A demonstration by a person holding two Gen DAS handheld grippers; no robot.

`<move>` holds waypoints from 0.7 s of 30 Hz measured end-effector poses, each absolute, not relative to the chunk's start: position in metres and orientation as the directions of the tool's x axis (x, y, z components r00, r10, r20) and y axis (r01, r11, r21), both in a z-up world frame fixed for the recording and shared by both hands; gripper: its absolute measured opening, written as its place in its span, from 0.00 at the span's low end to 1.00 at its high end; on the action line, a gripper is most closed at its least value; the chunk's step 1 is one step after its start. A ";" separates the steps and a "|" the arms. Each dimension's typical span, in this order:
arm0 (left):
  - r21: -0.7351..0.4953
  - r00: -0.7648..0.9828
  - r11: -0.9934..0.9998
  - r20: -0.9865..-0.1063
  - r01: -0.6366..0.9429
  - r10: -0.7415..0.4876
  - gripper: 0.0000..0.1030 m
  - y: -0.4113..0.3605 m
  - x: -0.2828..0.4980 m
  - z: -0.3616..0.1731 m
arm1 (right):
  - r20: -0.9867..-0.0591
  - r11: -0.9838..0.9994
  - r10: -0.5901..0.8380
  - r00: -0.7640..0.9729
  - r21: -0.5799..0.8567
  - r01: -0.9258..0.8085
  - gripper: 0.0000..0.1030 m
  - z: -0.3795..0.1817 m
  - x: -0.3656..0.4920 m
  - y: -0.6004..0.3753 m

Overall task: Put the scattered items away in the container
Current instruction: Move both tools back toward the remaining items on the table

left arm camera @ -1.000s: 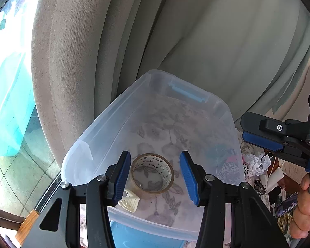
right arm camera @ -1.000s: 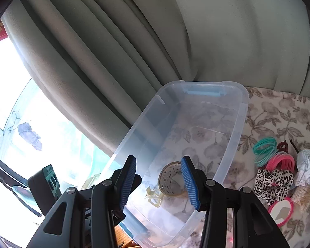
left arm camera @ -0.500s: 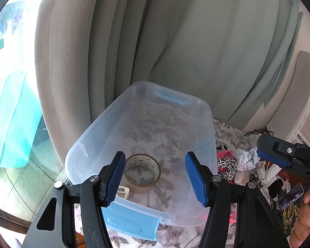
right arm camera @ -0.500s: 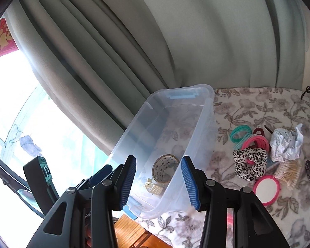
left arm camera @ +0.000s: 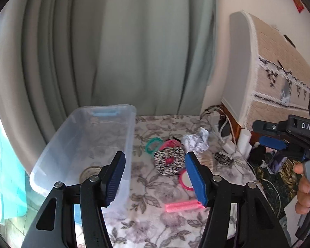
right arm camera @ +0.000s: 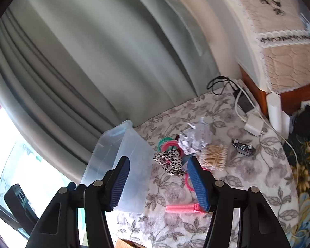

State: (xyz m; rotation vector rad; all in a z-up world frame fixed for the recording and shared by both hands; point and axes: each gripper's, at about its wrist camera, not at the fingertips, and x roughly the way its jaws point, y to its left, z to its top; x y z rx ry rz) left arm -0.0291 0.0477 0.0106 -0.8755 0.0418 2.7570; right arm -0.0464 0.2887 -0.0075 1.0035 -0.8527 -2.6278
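Left wrist view: left gripper [left arm camera: 155,177] jaws apart, nothing between the pads, above the floral cloth [left arm camera: 155,223]. Right gripper [right arm camera: 158,183] jaws opening, also empty. Right gripper body shows at the right edge of the left view, a hand [left arm camera: 304,188] on its handle. Clear container [left arm camera: 122,157] sits left of both tools; tape roll [left arm camera: 91,171] inside, near its front wall. Still on the cloth, right of the container: pink clip [right arm camera: 184,208] nearest, pink mirror [left arm camera: 185,179], leopard scrunchie [right arm camera: 171,162], teal and pink hair ties [right arm camera: 167,143], crumpled paper [right arm camera: 194,137], cotton swabs [right arm camera: 215,155], small dark metal item [right arm camera: 243,147]. White charger [right arm camera: 253,125] and cables further back.
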 end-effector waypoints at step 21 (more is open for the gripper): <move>-0.268 -0.659 -0.933 -0.661 -0.239 0.359 0.60 0.100 -0.023 -0.089 | -0.565 -0.841 -0.320 -0.761 0.538 -0.046 0.74 -0.086 -0.031 0.340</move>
